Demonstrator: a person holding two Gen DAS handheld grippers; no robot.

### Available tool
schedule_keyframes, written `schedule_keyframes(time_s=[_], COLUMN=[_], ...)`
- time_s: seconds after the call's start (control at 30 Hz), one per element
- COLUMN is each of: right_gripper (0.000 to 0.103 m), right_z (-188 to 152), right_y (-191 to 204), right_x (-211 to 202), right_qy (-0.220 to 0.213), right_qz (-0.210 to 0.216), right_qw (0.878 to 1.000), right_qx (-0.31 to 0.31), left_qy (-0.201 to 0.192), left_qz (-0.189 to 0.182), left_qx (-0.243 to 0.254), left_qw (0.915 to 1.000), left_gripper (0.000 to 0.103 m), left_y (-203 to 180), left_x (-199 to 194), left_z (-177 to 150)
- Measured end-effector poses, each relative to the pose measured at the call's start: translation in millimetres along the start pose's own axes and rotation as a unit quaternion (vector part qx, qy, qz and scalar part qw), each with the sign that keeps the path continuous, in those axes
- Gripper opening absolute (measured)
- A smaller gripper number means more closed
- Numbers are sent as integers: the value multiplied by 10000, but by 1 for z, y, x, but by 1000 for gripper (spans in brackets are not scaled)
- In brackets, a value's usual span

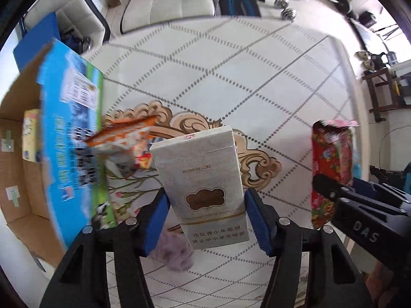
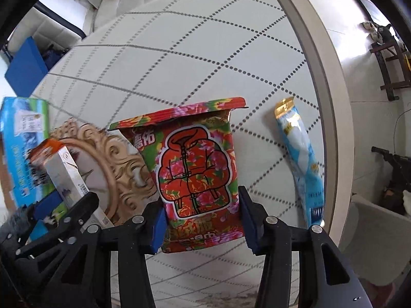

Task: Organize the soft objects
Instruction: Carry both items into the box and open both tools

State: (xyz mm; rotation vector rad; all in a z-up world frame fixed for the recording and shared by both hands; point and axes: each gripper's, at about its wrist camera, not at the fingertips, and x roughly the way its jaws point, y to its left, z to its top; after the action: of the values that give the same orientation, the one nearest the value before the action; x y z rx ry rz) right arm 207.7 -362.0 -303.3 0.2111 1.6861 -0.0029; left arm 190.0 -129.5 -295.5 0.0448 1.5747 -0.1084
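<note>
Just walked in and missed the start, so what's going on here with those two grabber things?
A person is sorting packaged items over a patterned rug, one handheld gripper in each hand. The left gripper is clamped on a pale cigarette pack, held upright above the rug. The right gripper holds a red floral pouch. An open cardboard box with a blue printed flap sits at the left, with a yellowish pack already inside. A light blue stick packet lies on the rug, not yet picked up.
</note>
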Motion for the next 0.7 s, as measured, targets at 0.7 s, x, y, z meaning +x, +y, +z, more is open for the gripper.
schedule_keyframes(time_s=[0.7], right_gripper=[51], right_z=[-90], right_y=[293], right_x=[-87], right_qy=[-504], right_qz=[1098], right_qw=[9899], right_qx=[-746], left_qy=[-982], left_qz=[316], left_qx=[-363], left_qw=[9940], left_gripper=[57], left_y=[224], left_x=[-187], left_z=[-48])
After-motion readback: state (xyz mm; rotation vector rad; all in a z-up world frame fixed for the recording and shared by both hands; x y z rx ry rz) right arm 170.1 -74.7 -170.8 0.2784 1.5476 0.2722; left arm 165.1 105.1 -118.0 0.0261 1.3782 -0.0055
